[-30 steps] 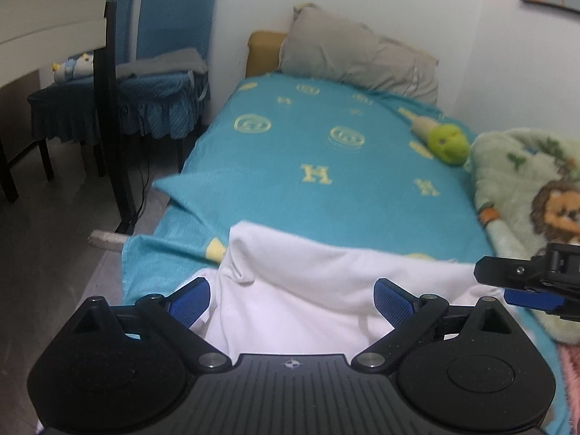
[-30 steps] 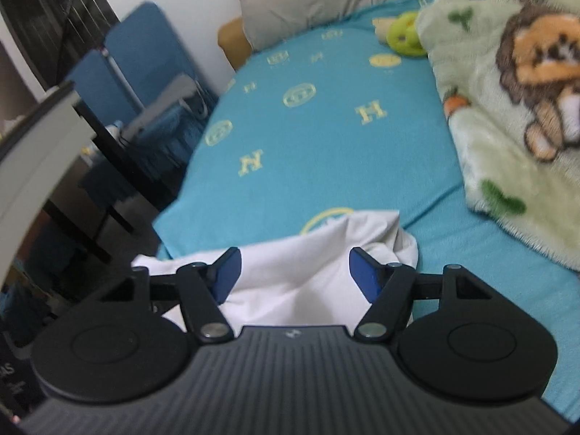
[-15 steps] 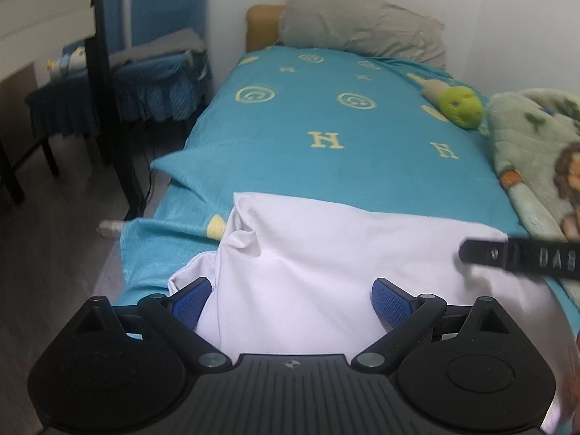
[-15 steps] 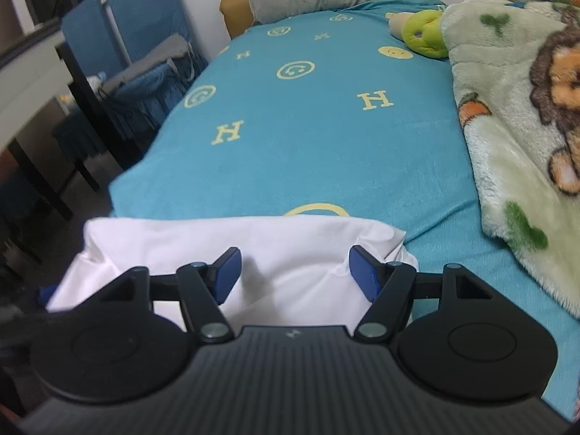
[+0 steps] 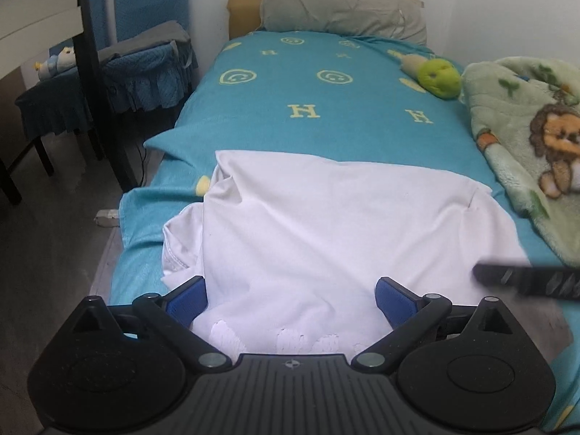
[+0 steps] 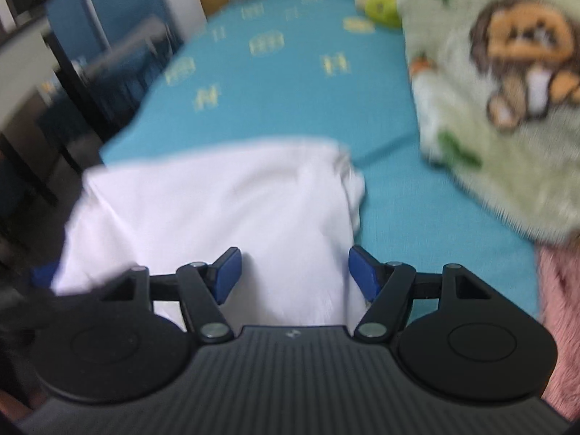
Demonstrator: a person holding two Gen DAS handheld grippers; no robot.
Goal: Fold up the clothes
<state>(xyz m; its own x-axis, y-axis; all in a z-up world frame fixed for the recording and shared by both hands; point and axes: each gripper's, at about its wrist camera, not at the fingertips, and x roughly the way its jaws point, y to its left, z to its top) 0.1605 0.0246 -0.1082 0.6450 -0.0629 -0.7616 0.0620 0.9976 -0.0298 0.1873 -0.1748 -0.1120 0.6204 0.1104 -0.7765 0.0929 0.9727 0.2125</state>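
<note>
The left gripper (image 5: 290,299) is standing wide open, gripping nothing, its blue pads (image 5: 186,299) flanking the near edge of the white shirt (image 5: 319,224). The right gripper (image 6: 293,273) is likewise spread wide and empty over the shirt. The shirt is lying across the teal bedspread (image 5: 308,108), lower centre of both views.

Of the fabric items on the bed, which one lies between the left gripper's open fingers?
The plain white garment, spread flat on the teal sheet. The lion-print green blanket lies off to the right, and the grey pillow sits at the far end.
</note>
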